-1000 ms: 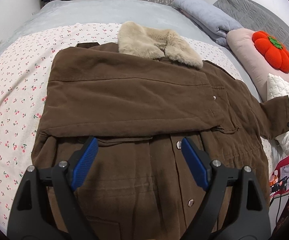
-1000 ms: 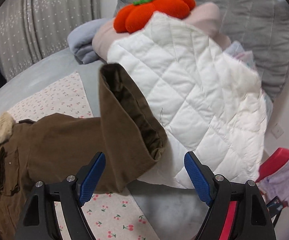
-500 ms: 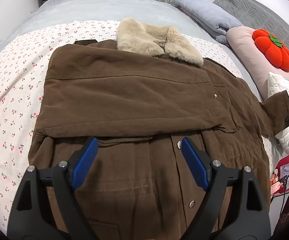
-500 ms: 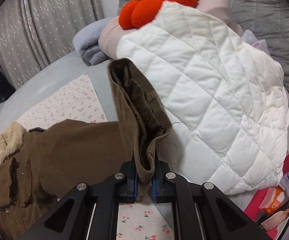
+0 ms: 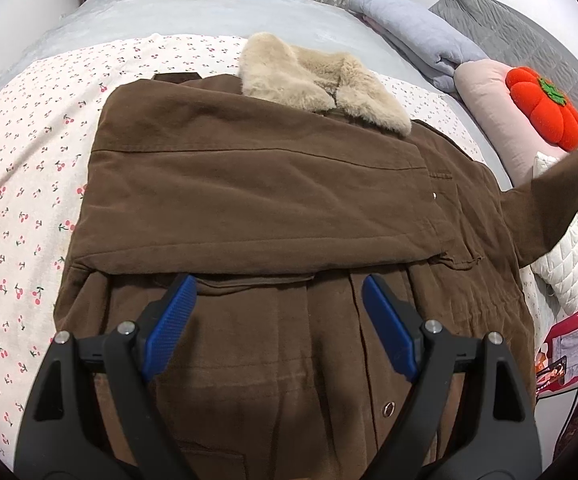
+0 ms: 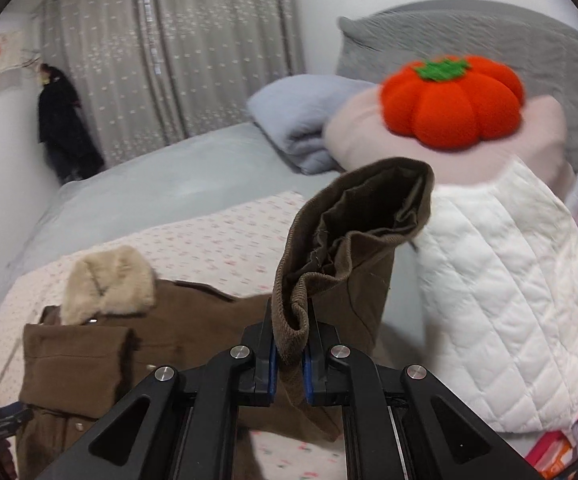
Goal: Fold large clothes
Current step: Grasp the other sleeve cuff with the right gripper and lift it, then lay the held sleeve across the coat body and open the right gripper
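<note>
A brown coat (image 5: 273,216) with a beige fur collar (image 5: 317,76) lies spread on a bed (image 5: 193,12), on a white sheet printed with cherries (image 5: 21,184). One sleeve is folded flat across the chest, so that its lower edge runs just ahead of the left gripper (image 5: 277,320). That gripper hangs over the coat's lower front, its jaws wide apart with nothing between them; the snap-button placket (image 5: 359,320) runs down the cloth just inside the right-hand blue pad, and neither pad can be seen pressing on the fabric.

The other sleeve (image 6: 349,264) stretches out from the coat's far side toward the pillows and is lifted off the bed. The right gripper (image 6: 290,354) has its jaws closed tight on the ribbed cuff edge (image 6: 289,320) of this sleeve, the fabric pinched between the two blue pads, and the open cuff stands upright above the jaws showing its dark lining. In the left wrist view the same sleeve reaches to the picture's right edge, raised in front of a white quilted pillow (image 5: 569,248).

Behind the lifted cuff lie a pink pillow (image 6: 369,136) with an orange pumpkin cushion (image 6: 453,100) on it, a folded blue-grey blanket (image 6: 305,120), and a grey quilted headboard (image 6: 469,36). The background is blurred in the right wrist view.
</note>
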Demonstrator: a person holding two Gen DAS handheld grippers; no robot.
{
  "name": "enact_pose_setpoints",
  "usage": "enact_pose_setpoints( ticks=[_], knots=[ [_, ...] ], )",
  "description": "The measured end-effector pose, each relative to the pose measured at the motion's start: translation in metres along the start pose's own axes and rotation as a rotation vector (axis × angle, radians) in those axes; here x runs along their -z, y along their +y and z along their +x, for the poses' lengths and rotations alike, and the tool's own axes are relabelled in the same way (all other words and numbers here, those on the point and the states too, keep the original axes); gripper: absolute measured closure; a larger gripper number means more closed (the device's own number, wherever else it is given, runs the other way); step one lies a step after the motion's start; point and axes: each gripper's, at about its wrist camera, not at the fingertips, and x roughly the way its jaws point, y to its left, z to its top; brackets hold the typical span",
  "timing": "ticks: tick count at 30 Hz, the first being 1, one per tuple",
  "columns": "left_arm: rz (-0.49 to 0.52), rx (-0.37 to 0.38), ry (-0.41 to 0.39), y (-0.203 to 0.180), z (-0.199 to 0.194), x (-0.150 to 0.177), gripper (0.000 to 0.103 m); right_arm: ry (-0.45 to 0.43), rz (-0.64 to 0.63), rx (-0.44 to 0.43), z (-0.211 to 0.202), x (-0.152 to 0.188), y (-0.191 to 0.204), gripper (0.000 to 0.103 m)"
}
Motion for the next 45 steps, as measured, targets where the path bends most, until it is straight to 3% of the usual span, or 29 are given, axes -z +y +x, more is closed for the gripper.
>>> enact_pose_setpoints(
  ticks=[9, 15, 19, 25, 31, 36, 38, 39, 45],
  knots=[
    [-0.029, 0.010, -0.013, 0.019, -0.003, -0.002, 0.018, 0.004, -0.144, -0.156, 0.008, -0.019, 0.126, 0.094],
    [-0.061, -0.001, -0.027, 0.040, -0.007, -0.003, 0.018, 0.063, -0.237, -0.269, 0.031, -0.011, 0.219, 0.094],
    [-0.083, -0.019, -0.036, 0.057, -0.011, -0.001, 0.018, 0.138, -0.275, -0.342, 0.058, 0.006, 0.272, 0.094],
    [-0.125, -0.043, -0.036, 0.080, -0.012, 0.001, 0.018, 0.284, -0.321, -0.407, 0.107, 0.058, 0.328, 0.094],
    [-0.162, -0.062, -0.021, 0.093, -0.006, 0.001, 0.018, 0.472, -0.327, -0.427, 0.159, 0.109, 0.344, 0.092],
    [-0.145, -0.069, -0.005, 0.092, -0.001, -0.004, 0.018, 0.595, -0.312, -0.459, 0.174, 0.129, 0.334, 0.075],
    [-0.130, -0.067, 0.001, 0.090, 0.001, -0.008, 0.018, 0.603, -0.303, -0.467, 0.167, 0.124, 0.327, 0.055],
    [-0.121, -0.068, 0.003, 0.088, 0.002, -0.011, 0.018, 0.592, -0.303, -0.471, 0.162, 0.120, 0.323, 0.051],
    [-0.081, -0.030, 0.001, 0.070, 0.006, -0.034, 0.018, 0.487, -0.263, -0.474, 0.130, 0.084, 0.273, 0.041]
  ],
)
